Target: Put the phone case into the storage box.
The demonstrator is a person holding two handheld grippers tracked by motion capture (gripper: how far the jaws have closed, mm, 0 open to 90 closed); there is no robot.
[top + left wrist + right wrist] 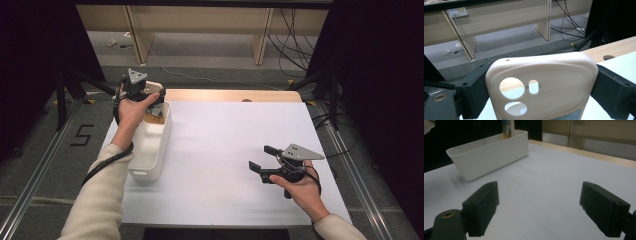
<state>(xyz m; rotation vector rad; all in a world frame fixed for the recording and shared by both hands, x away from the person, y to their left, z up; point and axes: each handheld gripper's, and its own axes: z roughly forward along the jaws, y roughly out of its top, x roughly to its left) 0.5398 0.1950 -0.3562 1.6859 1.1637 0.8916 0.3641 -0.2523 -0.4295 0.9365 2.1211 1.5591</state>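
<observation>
High view: left gripper [150, 102] holds a cream rubbery phone case [155, 111] over the far end of the long white plastic bin [150, 150]. Not dropped in yet.

Left gripper view: both jaws squeeze the case [554, 75].

Right gripper view: right gripper [539, 207] is wide open, holding nothing, near the bin [489, 155].

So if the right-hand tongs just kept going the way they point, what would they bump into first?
Probably the white bin. The open right tongs point across bare white table with nothing between them, and the bin stands ahead, slightly left of their line, so they might only clip it.
</observation>
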